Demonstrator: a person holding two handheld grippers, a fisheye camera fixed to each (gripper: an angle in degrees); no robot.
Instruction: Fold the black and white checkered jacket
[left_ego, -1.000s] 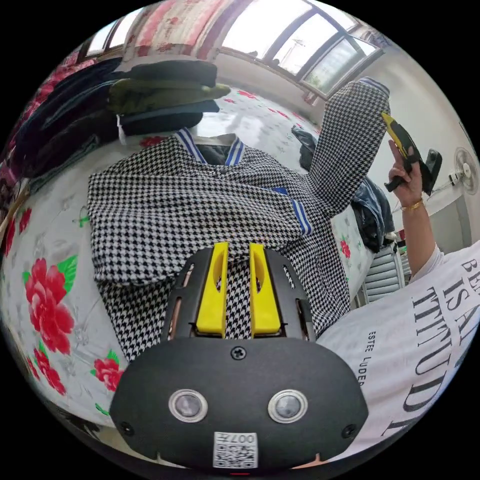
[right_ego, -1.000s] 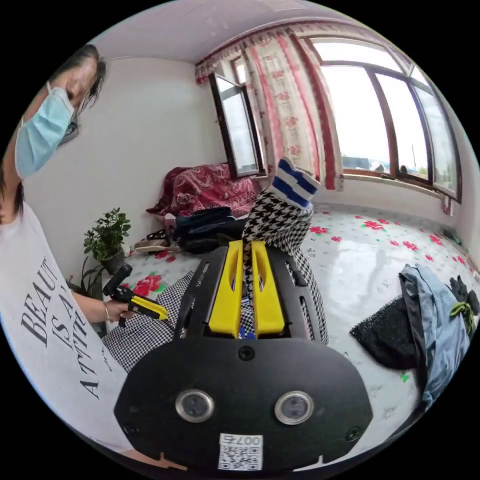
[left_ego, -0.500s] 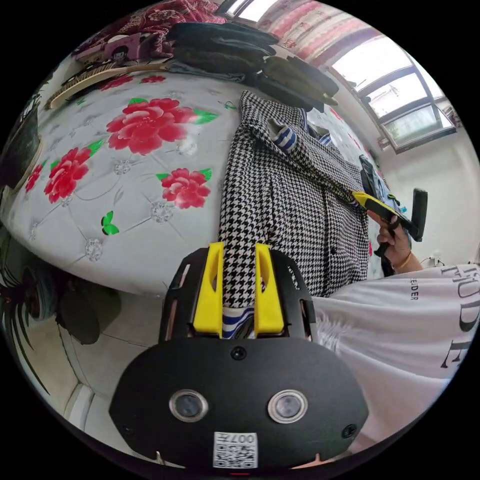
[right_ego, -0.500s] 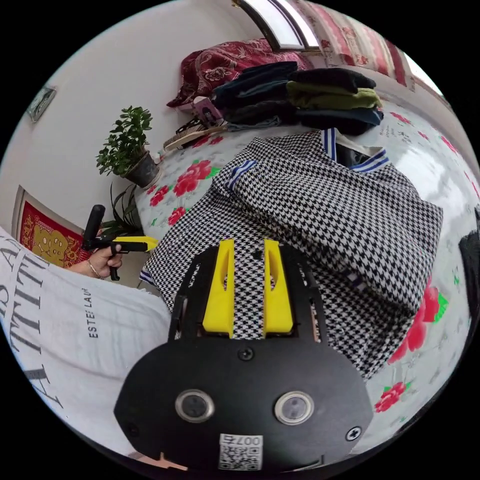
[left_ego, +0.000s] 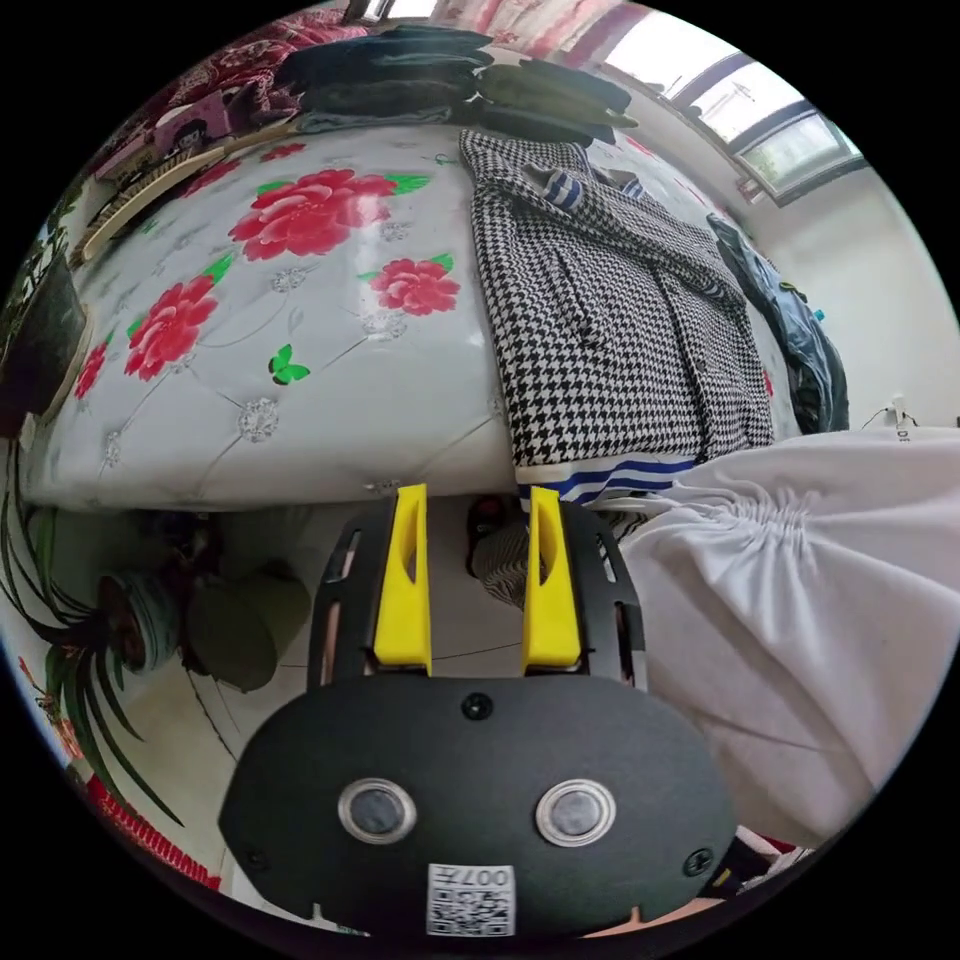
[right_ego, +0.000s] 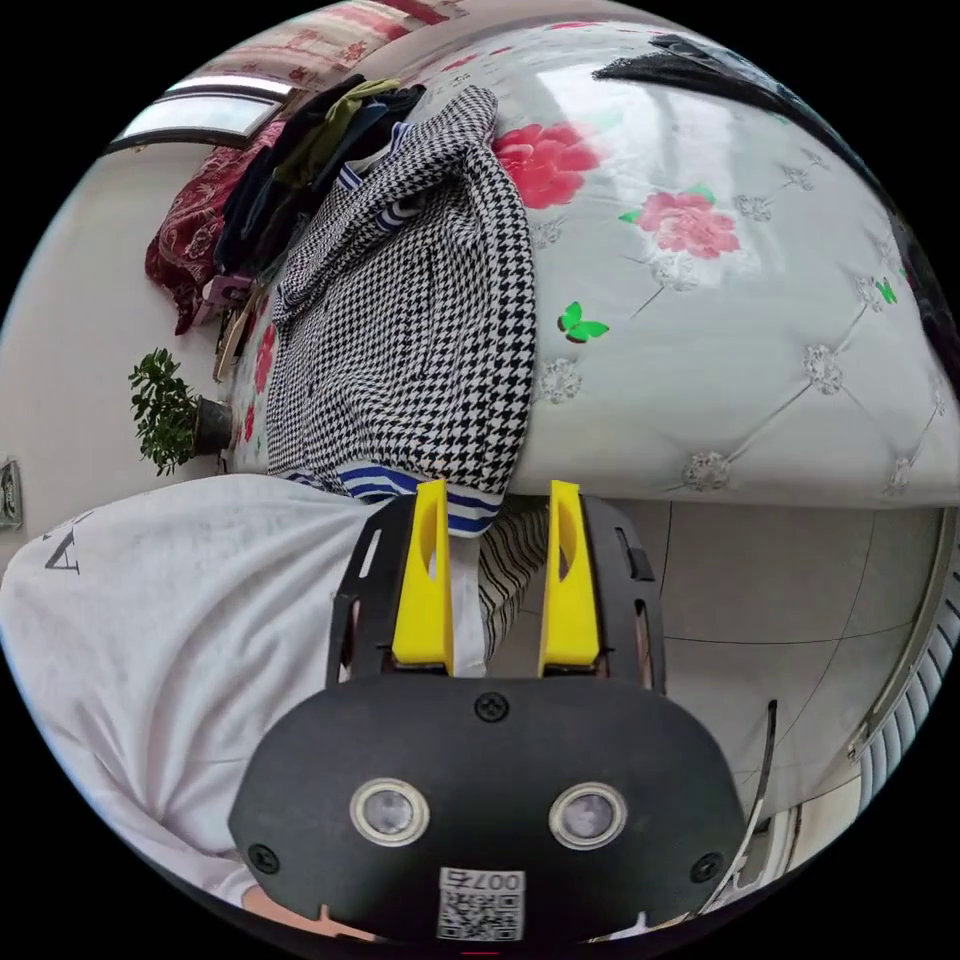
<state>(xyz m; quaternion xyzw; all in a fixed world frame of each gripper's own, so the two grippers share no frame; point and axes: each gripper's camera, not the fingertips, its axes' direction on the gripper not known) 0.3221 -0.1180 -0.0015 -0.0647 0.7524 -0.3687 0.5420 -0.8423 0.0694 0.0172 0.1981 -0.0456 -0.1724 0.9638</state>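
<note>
With both sleeves laid in, checkered jacket (left_ego: 610, 330) lies on floral bed (left_ego: 300, 330); left gripper (left_ego: 468, 520) and right gripper (right_ego: 495, 520) wide, empty. Next, probably: grip near striped hem (right_ego: 400, 488).

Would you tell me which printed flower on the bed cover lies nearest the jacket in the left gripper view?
The small pink-red flower, right beside the jacket; the other flowers lie further off.

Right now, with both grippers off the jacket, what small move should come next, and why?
Probably bring both open grippers, left gripper and right gripper, up to the striped hem and close on it. The jacket lies on the bed with its sleeves folded in, hem at the near edge, so the bottom looks ready to fold toward the collar.
</note>
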